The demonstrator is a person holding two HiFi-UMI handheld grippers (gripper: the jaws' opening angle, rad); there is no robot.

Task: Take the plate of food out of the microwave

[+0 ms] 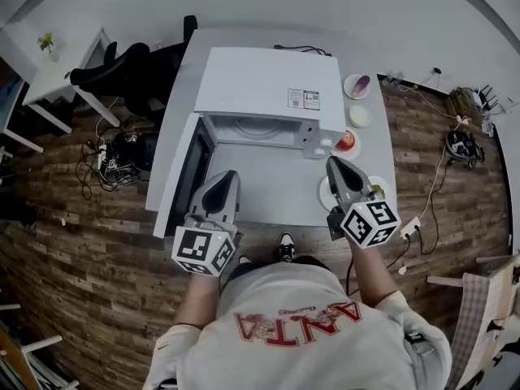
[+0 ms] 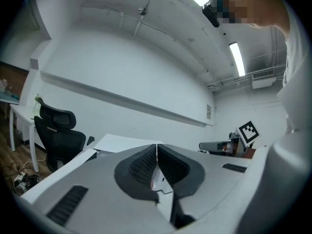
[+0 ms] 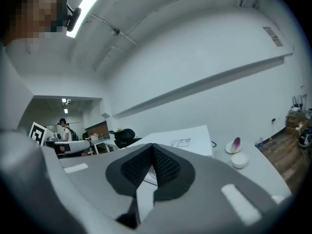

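Work is looking done; the round white plate of food (image 1: 323, 193) is sitting outside the open white microwave box (image 1: 268, 88); our left claw (image 1: 229, 175) and right claw (image 1: 335, 162) are hanging clenched, empty.

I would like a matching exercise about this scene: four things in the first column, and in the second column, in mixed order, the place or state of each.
Column one:
1. microwave door
2. left gripper
3. plate with purple food
4. black office chair

Column two:
A. on the table, right of the microwave
B. jaws together, nothing between them
C. swung open
D. left of the table in the head view

Pairs: 1-C, 2-B, 3-A, 4-D
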